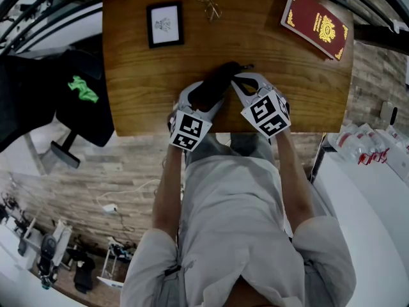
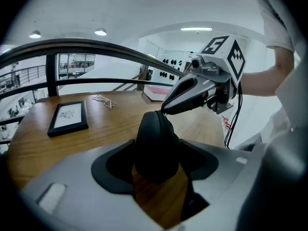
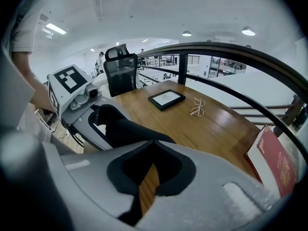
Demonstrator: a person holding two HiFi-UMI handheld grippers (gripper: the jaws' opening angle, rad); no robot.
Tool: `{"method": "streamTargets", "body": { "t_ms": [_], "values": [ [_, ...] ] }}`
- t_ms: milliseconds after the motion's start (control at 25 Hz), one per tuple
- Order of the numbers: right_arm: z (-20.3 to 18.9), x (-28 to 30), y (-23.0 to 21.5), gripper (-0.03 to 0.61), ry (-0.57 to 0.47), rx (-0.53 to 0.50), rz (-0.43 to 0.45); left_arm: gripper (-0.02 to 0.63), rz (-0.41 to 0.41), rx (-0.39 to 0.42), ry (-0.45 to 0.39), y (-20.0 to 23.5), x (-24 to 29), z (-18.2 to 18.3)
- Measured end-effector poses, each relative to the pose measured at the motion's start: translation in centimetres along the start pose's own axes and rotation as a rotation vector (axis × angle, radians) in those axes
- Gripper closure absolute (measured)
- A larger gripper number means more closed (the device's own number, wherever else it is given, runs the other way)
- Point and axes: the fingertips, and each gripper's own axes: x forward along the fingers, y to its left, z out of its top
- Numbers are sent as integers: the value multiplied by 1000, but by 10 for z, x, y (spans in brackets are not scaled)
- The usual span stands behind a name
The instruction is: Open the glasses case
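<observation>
The black glasses case lies closed near the front edge of the wooden table. My left gripper is shut on its near end, and in the left gripper view the case sits pressed between both dark pads. My right gripper comes in from the right, jaws together. Its pointed tips touch the seam at the case's far end. In the right gripper view the case runs up to my right gripper, whose jaws hide that end. Whether they pinch the lid I cannot tell.
A black picture frame lies at the back left of the table, wire glasses at the back middle, and a red book at the back right. A black office chair stands left of the table. A railing runs behind it.
</observation>
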Motion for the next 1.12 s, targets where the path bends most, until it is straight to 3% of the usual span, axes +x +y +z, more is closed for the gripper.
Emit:
{"method": "streamTargets", "body": {
  "t_ms": [1120],
  "values": [
    [-21, 13, -27, 575, 69, 46, -16, 313, -14, -23, 48, -7, -5, -27]
  ]
}}
